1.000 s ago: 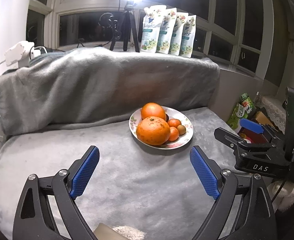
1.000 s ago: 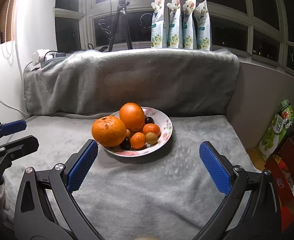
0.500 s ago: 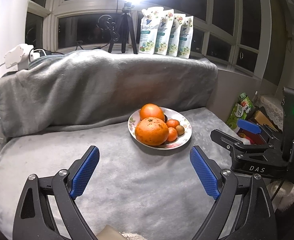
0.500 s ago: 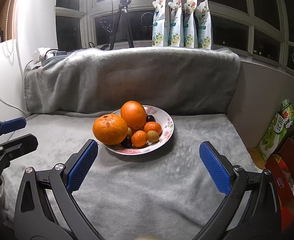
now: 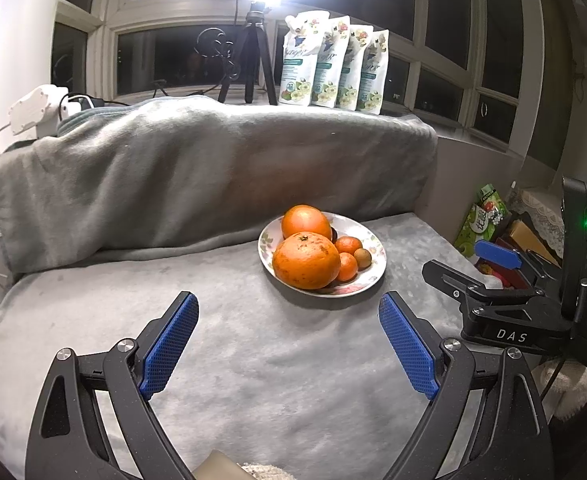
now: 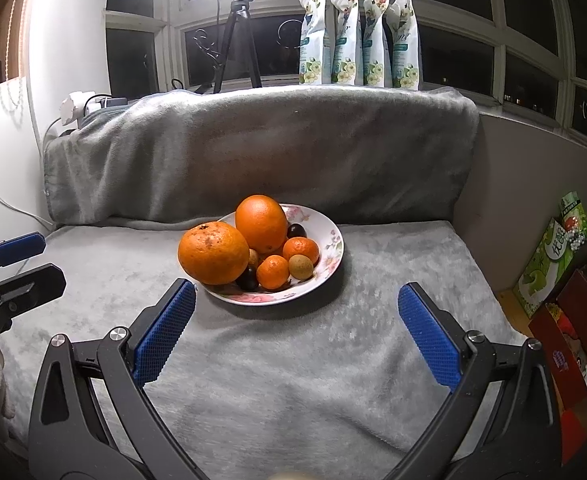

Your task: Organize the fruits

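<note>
At the bottom of each wrist view, the left gripper (image 5: 288,346) and right gripper (image 6: 295,334) stand spread and empty. Mid-frame on the grey blanket (image 6: 293,360), the floral plate (image 6: 333,240) already holds every visible fruit: two large oranges (image 6: 213,252), mandarins (image 6: 272,271) and smaller pieces. Sorting looks finished or unstarted.

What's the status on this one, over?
Left gripper and right gripper open, empty. Fruits piled on plate, untouched. Grey blanket ahead, nothing blocking.
</note>
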Available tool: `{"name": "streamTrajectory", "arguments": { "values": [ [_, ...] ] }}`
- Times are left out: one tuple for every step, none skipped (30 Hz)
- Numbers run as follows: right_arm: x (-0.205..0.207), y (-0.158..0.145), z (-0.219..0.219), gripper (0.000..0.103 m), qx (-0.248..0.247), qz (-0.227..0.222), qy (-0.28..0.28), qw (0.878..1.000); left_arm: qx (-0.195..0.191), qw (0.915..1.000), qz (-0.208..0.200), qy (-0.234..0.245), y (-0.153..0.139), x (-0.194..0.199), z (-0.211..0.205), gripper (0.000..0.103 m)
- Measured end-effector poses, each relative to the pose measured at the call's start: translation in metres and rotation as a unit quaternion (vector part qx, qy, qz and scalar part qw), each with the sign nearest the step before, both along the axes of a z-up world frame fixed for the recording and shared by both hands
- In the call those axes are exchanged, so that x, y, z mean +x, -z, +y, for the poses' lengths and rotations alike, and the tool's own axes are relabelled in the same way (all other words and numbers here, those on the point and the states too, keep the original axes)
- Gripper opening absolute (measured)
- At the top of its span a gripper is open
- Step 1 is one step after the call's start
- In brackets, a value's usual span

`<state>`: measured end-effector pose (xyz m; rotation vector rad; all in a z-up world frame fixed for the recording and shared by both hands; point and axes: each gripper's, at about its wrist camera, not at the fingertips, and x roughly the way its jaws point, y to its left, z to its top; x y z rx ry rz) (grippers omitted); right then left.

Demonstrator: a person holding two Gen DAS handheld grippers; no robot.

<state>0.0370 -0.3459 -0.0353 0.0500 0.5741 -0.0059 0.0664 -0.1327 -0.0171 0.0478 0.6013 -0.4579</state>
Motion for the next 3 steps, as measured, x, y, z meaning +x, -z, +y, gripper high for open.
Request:
{"name": "streamTrajectory", "arguments": {
  "values": [
    [0.0007, -0.0005, 0.0, 0.103, 0.001, 0.001, 0.001, 1.0, 0.0, 1.0, 0.001, 0.0, 0.0003, 0.0002, 0.0002, 0.092],
    [0.0003, 0.0003, -0.0012, 0.103, 0.003, 0.001, 0.002, 1.0, 0.0, 1.0, 0.0, 0.001, 0.0003, 0.0002, 0.0003, 0.092],
    [0.0002, 0.0006, -0.0017, 0.103, 0.003, 0.002, 0.002, 1.0, 0.001, 1.0, -0.002, 0.0, 0.0002, 0.0002, 0.0001, 0.092]
  ]
}}
